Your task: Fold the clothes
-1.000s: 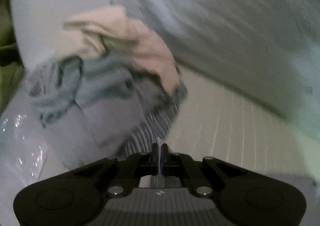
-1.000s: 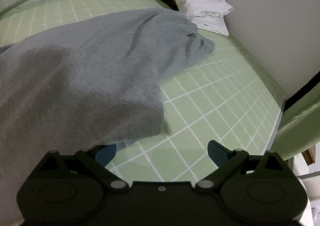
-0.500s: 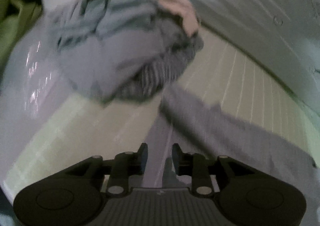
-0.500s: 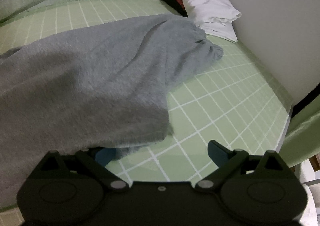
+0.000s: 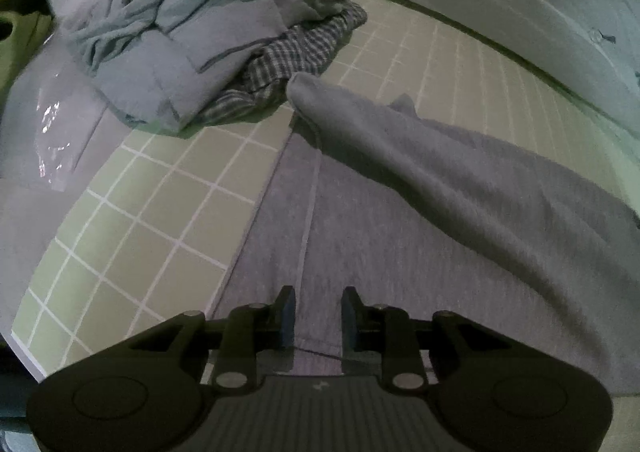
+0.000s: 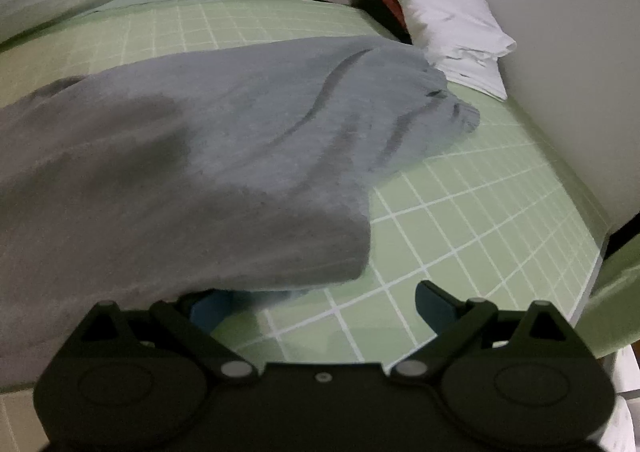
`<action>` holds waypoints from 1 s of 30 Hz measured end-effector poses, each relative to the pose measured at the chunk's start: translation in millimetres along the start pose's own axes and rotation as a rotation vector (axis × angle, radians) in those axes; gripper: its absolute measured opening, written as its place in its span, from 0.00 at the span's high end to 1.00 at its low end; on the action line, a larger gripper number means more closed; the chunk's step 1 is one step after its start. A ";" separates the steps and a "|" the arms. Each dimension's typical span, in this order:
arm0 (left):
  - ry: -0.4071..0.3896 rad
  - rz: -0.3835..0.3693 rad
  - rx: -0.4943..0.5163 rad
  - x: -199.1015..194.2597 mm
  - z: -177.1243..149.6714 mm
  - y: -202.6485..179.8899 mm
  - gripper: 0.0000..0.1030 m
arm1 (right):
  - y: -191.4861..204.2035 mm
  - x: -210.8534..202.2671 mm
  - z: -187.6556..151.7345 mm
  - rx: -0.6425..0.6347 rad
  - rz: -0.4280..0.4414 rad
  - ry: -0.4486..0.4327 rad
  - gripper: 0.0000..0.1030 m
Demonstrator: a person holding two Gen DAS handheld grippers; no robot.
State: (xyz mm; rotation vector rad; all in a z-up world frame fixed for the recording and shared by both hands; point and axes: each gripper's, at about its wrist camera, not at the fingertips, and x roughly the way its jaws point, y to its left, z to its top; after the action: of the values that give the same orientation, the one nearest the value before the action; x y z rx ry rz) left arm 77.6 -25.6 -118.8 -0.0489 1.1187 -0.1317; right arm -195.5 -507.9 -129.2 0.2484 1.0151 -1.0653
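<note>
Left tool [image 5: 318,318]: jaws parted by a narrow gap, nothing gripped; held low over the hem end of the grey fleece sweatshirt-like garment [image 5: 420,212], which lies spread on the green mattress cover with the white grid [image 5: 152,212]. A seam line is seen running away from the tool along the flat panel. One long tube of the garment, a sleeve or a leg, is laid diagonally across that panel, its cuff ending close to the heap of unfolded clothes, blue-grey, checked and cream [image 5: 224,24].

Right tool [image 6: 322,306]: jaws spread wide, nothing held. Its left finger is tucked under the garment's folded lower edge [image 6: 224,188]; the right finger stands over bare bed cover.

A white folded pillow or cloth [image 6: 444,20] is noted at the far corner by the wall.

Handling, judged: the fabric is thick, soft and limp, with a napped face that should not slip between the pads. Moderate weight is expected; it will sag and drag when lifted, and doubled layers will be bulky in the jaws. No fragility is expected. The best hold is judged to be at hems, cuffs or seamed edges, where the cloth is firmer; both corners of one edge would be taken together so the fold falls straight.
</note>
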 end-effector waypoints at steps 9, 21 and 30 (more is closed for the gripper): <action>-0.116 0.061 0.022 -32.7 5.2 3.2 0.99 | -1.4 -0.8 -6.0 0.034 0.015 -0.004 0.04; -0.083 0.120 -0.130 -33.5 -18.0 41.1 0.93 | -9.2 -8.9 -18.8 0.026 0.047 -0.005 0.03; -0.159 0.152 -0.103 -48.2 -5.4 5.1 0.44 | -47.6 -21.2 -10.0 0.109 0.142 -0.055 0.03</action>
State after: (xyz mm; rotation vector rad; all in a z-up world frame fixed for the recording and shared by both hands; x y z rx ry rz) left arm 52.5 -14.2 -78.6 -0.0644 0.9659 0.0648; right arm -242.2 -513.0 -104.6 0.3725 0.8781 -0.9943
